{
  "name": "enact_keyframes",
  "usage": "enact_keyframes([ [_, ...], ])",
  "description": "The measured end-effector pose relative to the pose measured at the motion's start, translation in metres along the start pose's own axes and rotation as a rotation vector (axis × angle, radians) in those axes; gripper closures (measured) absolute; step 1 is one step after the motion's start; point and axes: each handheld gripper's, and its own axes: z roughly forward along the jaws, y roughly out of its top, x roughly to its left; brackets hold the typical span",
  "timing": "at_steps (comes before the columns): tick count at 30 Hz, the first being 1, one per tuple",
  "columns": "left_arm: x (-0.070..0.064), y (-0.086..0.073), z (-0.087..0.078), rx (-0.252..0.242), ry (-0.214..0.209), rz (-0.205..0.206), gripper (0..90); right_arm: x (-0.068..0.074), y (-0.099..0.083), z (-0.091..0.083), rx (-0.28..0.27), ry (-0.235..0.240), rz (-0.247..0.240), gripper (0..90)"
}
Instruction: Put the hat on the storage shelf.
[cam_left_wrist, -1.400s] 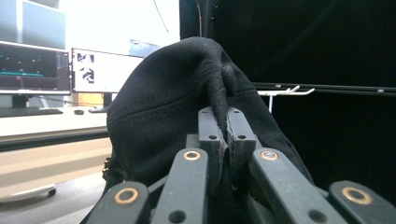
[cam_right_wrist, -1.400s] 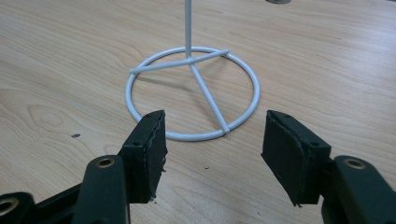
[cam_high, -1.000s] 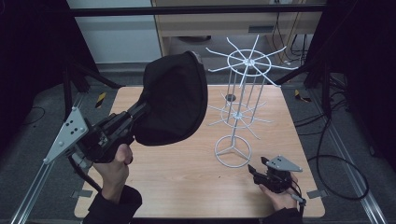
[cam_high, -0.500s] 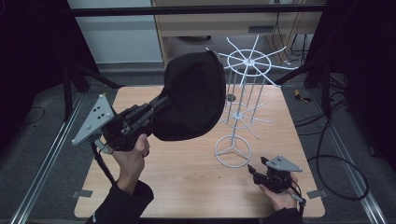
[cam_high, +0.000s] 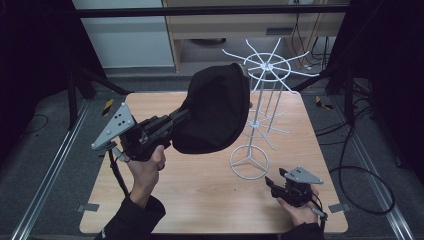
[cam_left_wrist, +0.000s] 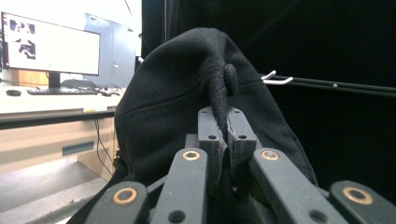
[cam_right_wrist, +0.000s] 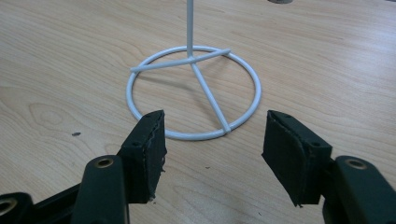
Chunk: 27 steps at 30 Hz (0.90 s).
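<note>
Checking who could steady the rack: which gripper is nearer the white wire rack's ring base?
Right. The right gripper sits open on the table just before the ring base; the left gripper holds the black cap higher, leftward.

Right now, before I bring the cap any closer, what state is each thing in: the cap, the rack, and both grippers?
Black fabric cap: lifted off the table, pinched at its edge, beside the rack's top hooks.
White wire hook rack: upright on its ring base, hooks bare.
Left gripper: jaws shut on the cap's fabric.
Right gripper: jaws open, holding nothing, low over the wooden table facing the rack's base ring.
</note>
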Motion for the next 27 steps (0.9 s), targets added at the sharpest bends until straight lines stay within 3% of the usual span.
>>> enact_keyframes([
  [8, 0.006, -0.017, 0.003, 0.051, 0.024, -0.007, 85.3, 0.0, 0.0, 0.0, 0.004, -0.001, -0.003, 39.1],
  [27, 0.007, -0.048, 0.029, 0.19, 0.079, 0.008, 79.8, 0.001, -0.001, 0.001, 0.01, 0.004, -0.001, 38.6],
])
